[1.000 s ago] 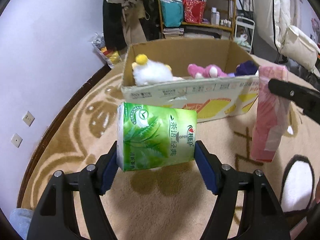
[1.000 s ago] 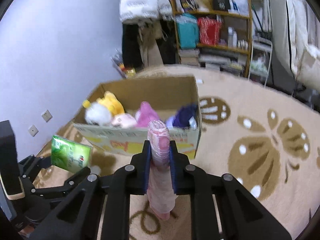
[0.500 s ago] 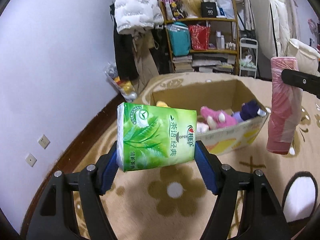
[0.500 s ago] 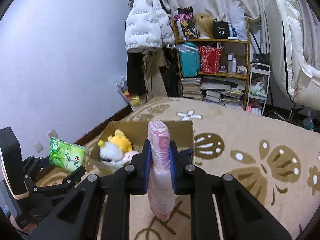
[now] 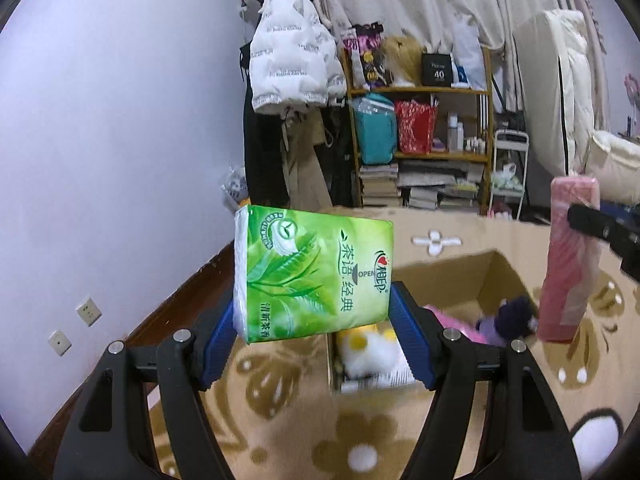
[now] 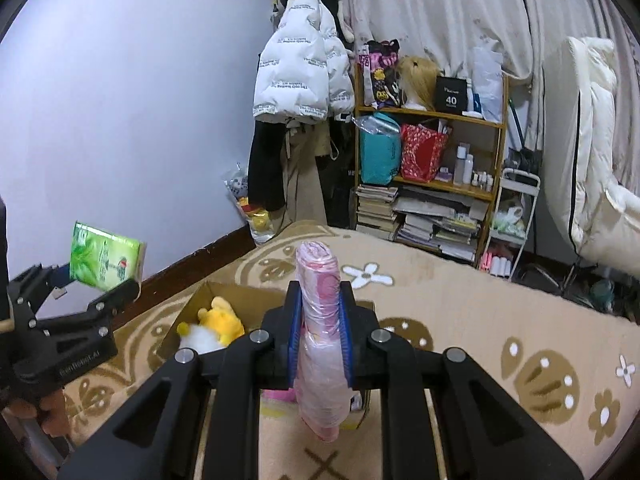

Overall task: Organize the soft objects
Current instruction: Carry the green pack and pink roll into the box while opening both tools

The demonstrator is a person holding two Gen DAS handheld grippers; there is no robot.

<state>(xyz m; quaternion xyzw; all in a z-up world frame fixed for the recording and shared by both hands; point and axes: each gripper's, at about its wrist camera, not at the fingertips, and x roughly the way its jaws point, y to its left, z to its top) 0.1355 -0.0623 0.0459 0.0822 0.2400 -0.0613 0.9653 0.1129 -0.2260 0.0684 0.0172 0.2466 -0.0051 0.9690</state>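
Note:
My left gripper (image 5: 312, 320) is shut on a green tissue pack (image 5: 316, 272) and holds it in the air above the near left of an open cardboard box (image 5: 496, 276). My right gripper (image 6: 320, 320) is shut on a pink plastic-wrapped roll (image 6: 322, 340), held upright over the box (image 6: 192, 304). The roll also shows at the right of the left wrist view (image 5: 568, 256). The tissue pack shows at the left of the right wrist view (image 6: 106, 256). Inside the box lie a white and yellow plush (image 5: 368, 352), a pink plush (image 5: 460, 320) and a purple plush (image 5: 512, 316).
The box stands on a beige flower-pattern carpet (image 6: 480, 320). A wooden shelf (image 6: 432, 176) with bags and books stands at the back, next to hanging coats (image 6: 300, 80). A white folded mattress (image 6: 592, 152) leans at the right. The purple wall (image 5: 120, 140) is at the left.
Both grippers have risen well above the floor with their loads; the box now sits lower and smaller in both views, and more of the room behind shows.

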